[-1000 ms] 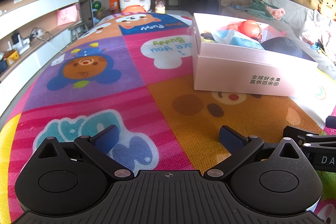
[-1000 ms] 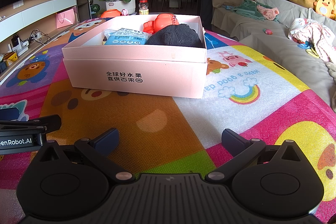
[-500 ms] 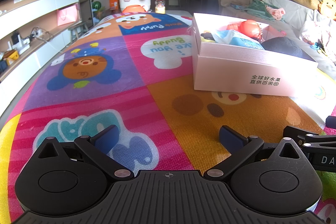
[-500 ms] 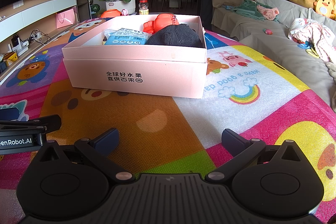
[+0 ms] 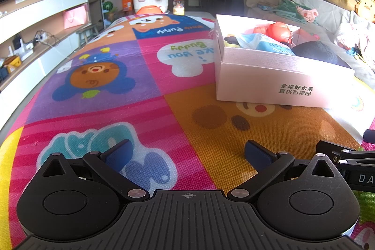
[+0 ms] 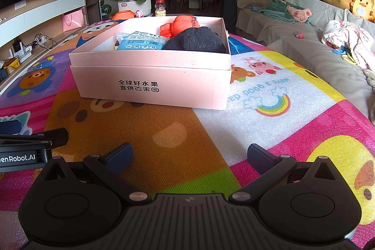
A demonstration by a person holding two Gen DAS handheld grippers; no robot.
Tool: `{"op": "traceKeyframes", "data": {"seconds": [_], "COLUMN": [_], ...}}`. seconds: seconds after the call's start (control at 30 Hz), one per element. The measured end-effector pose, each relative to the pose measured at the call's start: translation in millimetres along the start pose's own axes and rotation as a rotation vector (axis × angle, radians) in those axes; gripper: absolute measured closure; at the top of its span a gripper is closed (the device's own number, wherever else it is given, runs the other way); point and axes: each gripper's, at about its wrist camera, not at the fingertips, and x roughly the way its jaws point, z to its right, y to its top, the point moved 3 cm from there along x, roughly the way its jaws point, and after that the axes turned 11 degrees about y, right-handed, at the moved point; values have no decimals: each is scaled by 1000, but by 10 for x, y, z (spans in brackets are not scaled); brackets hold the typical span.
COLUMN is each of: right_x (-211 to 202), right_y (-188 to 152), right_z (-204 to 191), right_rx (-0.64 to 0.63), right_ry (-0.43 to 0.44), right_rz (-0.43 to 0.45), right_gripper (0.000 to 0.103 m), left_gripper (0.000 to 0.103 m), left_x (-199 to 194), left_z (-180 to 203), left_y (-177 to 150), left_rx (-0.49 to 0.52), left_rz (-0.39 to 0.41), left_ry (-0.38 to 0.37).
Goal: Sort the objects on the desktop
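the left gripper (image 5: 187, 154) sits low over the cartoon play mat (image 5: 145, 76), its jaws spread wide with nothing between them; the right gripper (image 6: 189, 155) is the same, spread and empty. the pink box (image 6: 150, 83) stands on the mat ahead of both, well apart from either tool, already holding an orange toy (image 6: 180, 26), a blue-and-white packet (image 6: 140, 41) and a dark fuzzy item (image 6: 194, 40).

the right wrist view looks straight at the box's printed long side and into it, and shows the sofa (image 6: 304, 39) with a yellow duck plush (image 6: 362, 7) beyond. the left wrist view sees the box from its left corner (its near wall washed out by glare), so the contents are half hidden, but it takes in much more bare mat plus the orchid pot (image 5: 150, 0) at the far end. each view catches the other gripper's black finger at its edge.

nothing has shifted from the earlier frames: both tools and the box lie exactly as before.
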Motion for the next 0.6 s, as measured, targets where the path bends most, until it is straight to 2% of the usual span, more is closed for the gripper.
{"op": "traceKeyframes", "data": {"seconds": [0.6], "right_x": [2], "right_y": [0], "right_z": [-2], "right_rx": [0], "right_ry": [0], "right_rz": [0], "right_gripper": [0], "left_gripper": [0], "left_x": [-9], "left_z": [-11], "left_y": [-6], "left_rx": [0], "left_rz": [0], "left_ry": [0]}}
